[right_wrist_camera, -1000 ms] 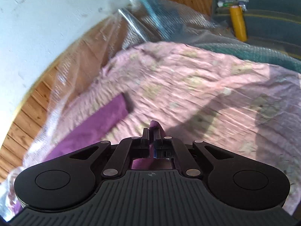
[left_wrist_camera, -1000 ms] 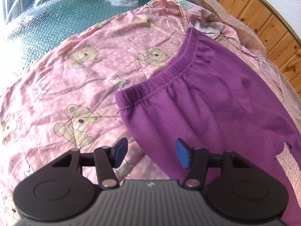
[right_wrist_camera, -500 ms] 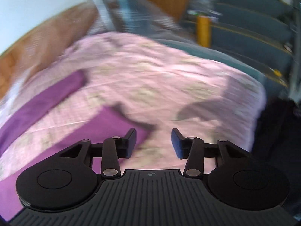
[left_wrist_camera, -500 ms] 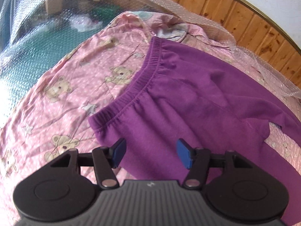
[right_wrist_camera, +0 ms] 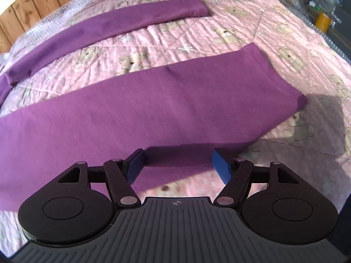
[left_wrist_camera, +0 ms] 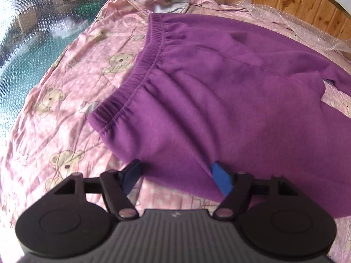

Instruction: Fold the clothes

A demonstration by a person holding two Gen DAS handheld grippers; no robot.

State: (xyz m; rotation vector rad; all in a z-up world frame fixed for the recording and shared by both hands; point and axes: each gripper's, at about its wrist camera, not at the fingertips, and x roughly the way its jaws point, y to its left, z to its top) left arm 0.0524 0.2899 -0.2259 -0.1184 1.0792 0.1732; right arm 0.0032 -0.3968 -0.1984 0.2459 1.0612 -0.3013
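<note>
Purple trousers lie spread flat on a pink teddy-bear bedspread. The left wrist view shows their gathered waistband and upper part. My left gripper hovers over the near side edge below the waistband, its jaws opening, with cloth lying under the gap but not pinched. The right wrist view shows both legs: the near leg and the far leg run apart. My right gripper hangs above the near leg's lower edge, jaws opening, pads clear of the cloth.
Bubble wrap and a wooden panel wall border the bed's far side. Teal covered surface lies to the left. In the right wrist view the bed's end drops off at right, with a yellow bottle and clutter beyond.
The right gripper was shut on purple cloth; it let go, opened wide and swung over the near leg. The left gripper widened and moved along the trousers' near edge, rolling.
</note>
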